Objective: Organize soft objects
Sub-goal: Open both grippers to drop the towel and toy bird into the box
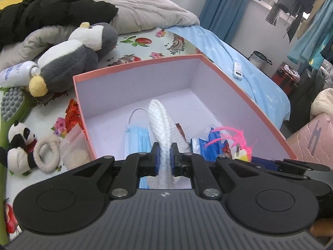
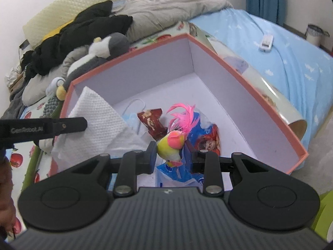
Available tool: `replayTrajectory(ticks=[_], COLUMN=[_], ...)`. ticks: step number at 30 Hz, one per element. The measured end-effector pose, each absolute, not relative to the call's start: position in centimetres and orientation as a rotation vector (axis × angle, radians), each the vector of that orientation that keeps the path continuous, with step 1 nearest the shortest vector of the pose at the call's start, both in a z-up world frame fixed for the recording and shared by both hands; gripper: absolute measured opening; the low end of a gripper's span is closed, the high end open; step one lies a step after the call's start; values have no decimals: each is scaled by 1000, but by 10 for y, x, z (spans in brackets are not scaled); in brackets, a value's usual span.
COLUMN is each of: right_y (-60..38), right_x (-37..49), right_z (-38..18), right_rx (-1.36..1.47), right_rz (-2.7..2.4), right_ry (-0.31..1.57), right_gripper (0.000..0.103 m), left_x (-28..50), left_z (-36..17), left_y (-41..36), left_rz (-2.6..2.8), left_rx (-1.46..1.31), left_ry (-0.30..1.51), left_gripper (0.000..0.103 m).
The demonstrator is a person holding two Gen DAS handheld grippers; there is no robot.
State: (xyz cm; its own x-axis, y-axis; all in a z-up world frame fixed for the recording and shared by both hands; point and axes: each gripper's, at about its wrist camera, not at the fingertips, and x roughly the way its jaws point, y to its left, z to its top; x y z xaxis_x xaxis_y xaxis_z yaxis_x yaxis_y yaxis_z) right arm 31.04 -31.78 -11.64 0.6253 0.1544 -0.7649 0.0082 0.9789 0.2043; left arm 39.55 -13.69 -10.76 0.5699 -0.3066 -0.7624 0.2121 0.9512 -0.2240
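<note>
A white cloth (image 1: pixel 161 129) is clamped between the pads of the left gripper (image 1: pixel 164 158) and is held over the pink box (image 1: pixel 239 87), its free end standing up above the box floor. A small bird toy (image 2: pixel 171 143) with pink feathers is pinched by the right gripper (image 2: pixel 173 156) — also inside the box. A blue face mask (image 1: pixel 138 139) and a blue packet (image 2: pixel 199 133) are seen on the box floor. Left of the box, a penguin plush (image 1: pixel 68 62) lies on the bed.
</note>
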Motion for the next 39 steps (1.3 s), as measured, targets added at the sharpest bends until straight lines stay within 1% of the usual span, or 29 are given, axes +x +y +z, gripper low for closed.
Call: replayTrajectory(ticks=[1,2,3,4,5,6,13,27,31,39], right_y=[-319,-321,-321,-321,-321,-321,-319,-286,-275,-250], right_x=[312,314,314,314,313,311,288,205,181,136], right_z=[-119,-121,-122,-122,-122,-121,-101,-45,-32,-22], right_rx=[206,215,219,213,202,195,200,173,160,149], right_rz=[80,77,73,63,53,46,65,146,165,205], right_ry=[902,909,912,909,904,898,859,764,731,677], right_gripper=[34,38,47,52,59,60,60,60,60,60], left_x=[398,398,398,397,395,394,364,251,215,152], left_z=[-110,-111,-112,-111,-109,-107,-82,-23,-12,-4], left_y=[-138,-138,-138,-137,-137,-137,-126,-92,-83,-56], left_rz=[-306,-306,-305,-303,-300,-299,-285,-249,-240,-187], left_rx=[-113,-114,-115,-114,-109,-102,-106,-137,-145,-155], left_ry=[929,936,935,924,917,914,868,757,731,715], left_gripper=[24,37,42,44,44,44,44,44,45,49])
